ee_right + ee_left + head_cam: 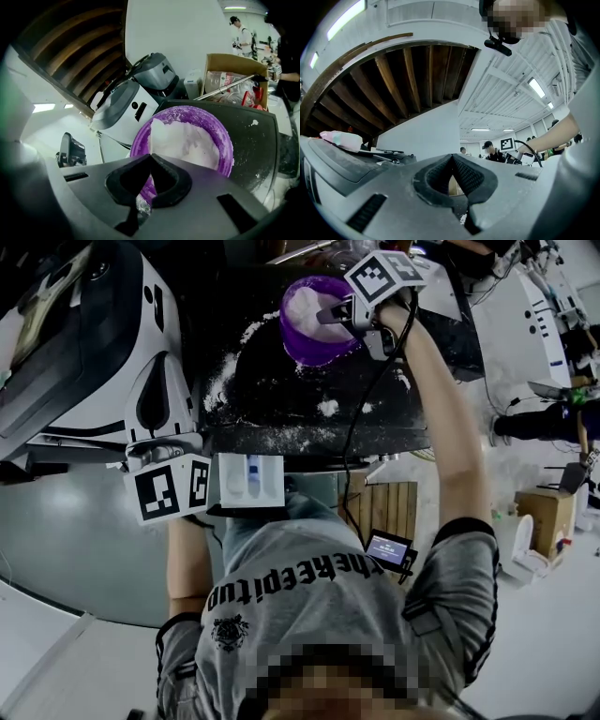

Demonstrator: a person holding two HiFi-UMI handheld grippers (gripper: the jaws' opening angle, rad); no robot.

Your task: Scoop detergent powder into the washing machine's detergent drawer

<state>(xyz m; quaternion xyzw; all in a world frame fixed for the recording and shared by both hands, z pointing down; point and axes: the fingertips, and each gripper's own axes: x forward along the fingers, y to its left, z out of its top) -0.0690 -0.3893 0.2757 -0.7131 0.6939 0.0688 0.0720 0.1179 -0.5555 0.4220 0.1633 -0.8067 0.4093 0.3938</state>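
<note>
Detergent powder (307, 306) lies heaped in a purple bowl, and the risk from here is losing it on the way to the drawer. The black top (300, 423) under the bowl, which I take to be the washing machine's own, carries spilled powder (225, 376) beside the bowl and on the person's side of it. That is the stretch a loaded carry has to cross, so a tilt or a jolt there would likely shed more. A white and black appliance (112, 362) stands well to the left of the bowl and plays no part. The bowl (298, 345) looks light and nothing steadies it, so a hard dig against its wall could push or tip it. The drawer (274, 479) is pulled out at the near edge of the top, well apart from the bowl, toward the person and a little left. Its compartments look narrow, so a hasty pour could miss or land in the wrong one. The left gripper (451, 157) sits just beyond the drawer from the bowl. Its jaws are together on nothing and it points upward. The right gripper (150, 155) is at the bowl's right rim, its jaws clamped on the thin handle of a scoop (330, 314) whose head is in the powder. So slim a handle could twist between the jaws under a full load.
</note>
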